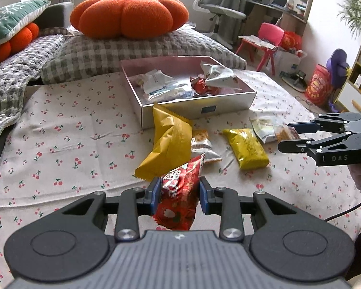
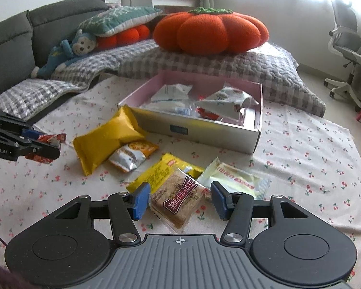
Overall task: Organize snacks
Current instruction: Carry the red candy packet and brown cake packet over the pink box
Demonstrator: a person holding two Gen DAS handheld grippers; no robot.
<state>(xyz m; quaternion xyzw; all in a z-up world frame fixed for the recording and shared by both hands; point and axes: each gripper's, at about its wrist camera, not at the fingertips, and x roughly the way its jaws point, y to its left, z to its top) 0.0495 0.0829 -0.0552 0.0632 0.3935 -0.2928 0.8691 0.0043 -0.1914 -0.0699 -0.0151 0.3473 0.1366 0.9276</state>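
Observation:
In the left wrist view my left gripper [image 1: 180, 193] is shut on a red snack packet [image 1: 180, 207], held just above the cherry-print cloth. My right gripper [image 2: 180, 200] is shut on a brown biscuit packet [image 2: 175, 204] in a clear wrapper, also off the cloth. An open white box [image 1: 180, 110] [image 2: 204, 132] with a pink inside holds several packets. In front of it lie a big yellow packet [image 2: 103, 142], a small orange and silver packet [image 2: 130, 156], a flat yellow packet [image 2: 161, 171] and a cream packet [image 2: 238, 178]. Each view shows the other gripper at its side edge: the right gripper [image 1: 286, 136], the left gripper [image 2: 48, 147].
Behind the box a checked blanket [image 1: 108, 55] carries an orange pumpkin cushion [image 1: 130, 12]. A grey sofa [image 2: 9, 36] with a plush monkey [image 2: 67, 53] stands to the left. An office chair [image 1: 219, 4] and a pink stool [image 1: 267, 38] stand beyond the cloth.

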